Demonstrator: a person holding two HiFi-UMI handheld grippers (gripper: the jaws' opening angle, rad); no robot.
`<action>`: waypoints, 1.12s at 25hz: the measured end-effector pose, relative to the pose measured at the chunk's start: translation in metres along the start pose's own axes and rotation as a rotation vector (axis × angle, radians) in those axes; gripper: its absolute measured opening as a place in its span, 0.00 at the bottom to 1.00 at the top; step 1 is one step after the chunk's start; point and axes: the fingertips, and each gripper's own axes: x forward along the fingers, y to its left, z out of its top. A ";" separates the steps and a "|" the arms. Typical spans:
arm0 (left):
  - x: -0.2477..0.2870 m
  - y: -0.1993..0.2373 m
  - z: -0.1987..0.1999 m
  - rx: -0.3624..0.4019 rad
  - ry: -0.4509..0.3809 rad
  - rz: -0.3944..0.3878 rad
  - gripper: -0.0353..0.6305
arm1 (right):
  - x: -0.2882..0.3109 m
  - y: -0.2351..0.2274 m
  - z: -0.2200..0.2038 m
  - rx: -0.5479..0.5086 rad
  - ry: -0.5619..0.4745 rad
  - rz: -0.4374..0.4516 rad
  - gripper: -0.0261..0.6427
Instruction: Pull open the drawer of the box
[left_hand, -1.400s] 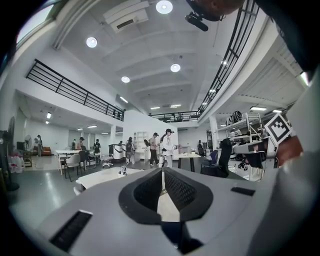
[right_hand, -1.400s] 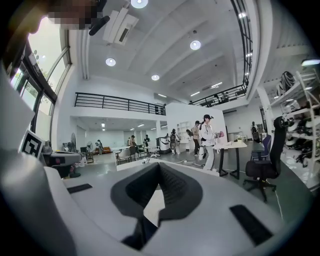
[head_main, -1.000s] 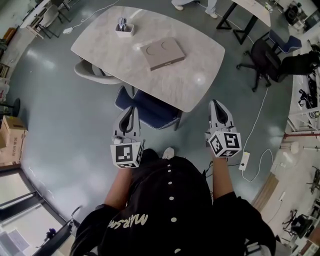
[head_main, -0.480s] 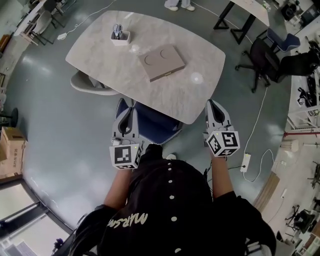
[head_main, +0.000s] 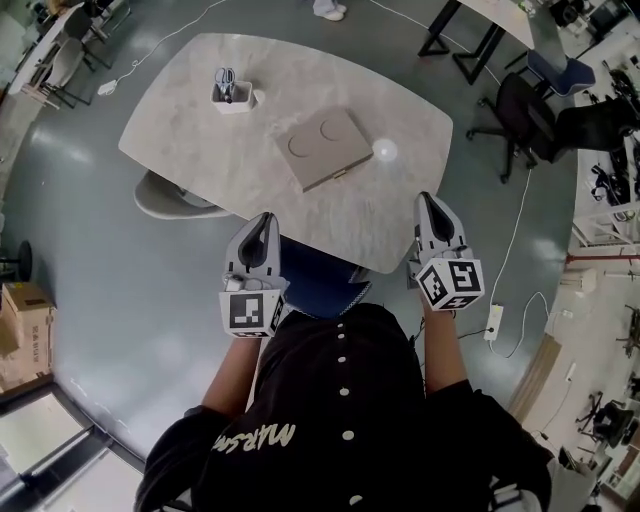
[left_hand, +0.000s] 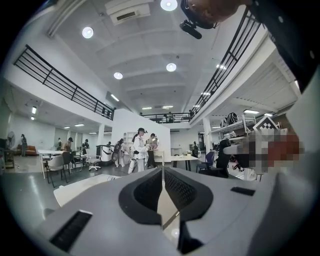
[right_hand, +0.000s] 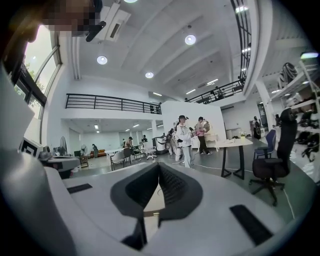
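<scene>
As the person has stepped in, the table (head_main: 200, 150) edge now meets both tips, the box (head_main: 322, 147) lying ahead between left gripper (head_main: 265, 220) and right gripper (head_main: 429, 202), both closed on nothing, drawer apparently unopened, so reaching likely comes next.

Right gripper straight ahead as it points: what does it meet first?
The right gripper likely meets the table near its corner, or skims above it; height unclear. The box lies left of that line.
</scene>
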 end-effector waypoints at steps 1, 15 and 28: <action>0.005 0.001 -0.001 -0.001 0.000 -0.005 0.09 | 0.003 -0.002 -0.002 0.008 0.005 -0.003 0.03; 0.017 -0.021 -0.020 -0.049 0.053 0.014 0.09 | 0.074 -0.016 -0.095 0.553 0.146 0.127 0.03; 0.039 -0.054 -0.065 -0.150 0.155 -0.056 0.09 | 0.161 -0.006 -0.243 1.099 0.309 0.058 0.04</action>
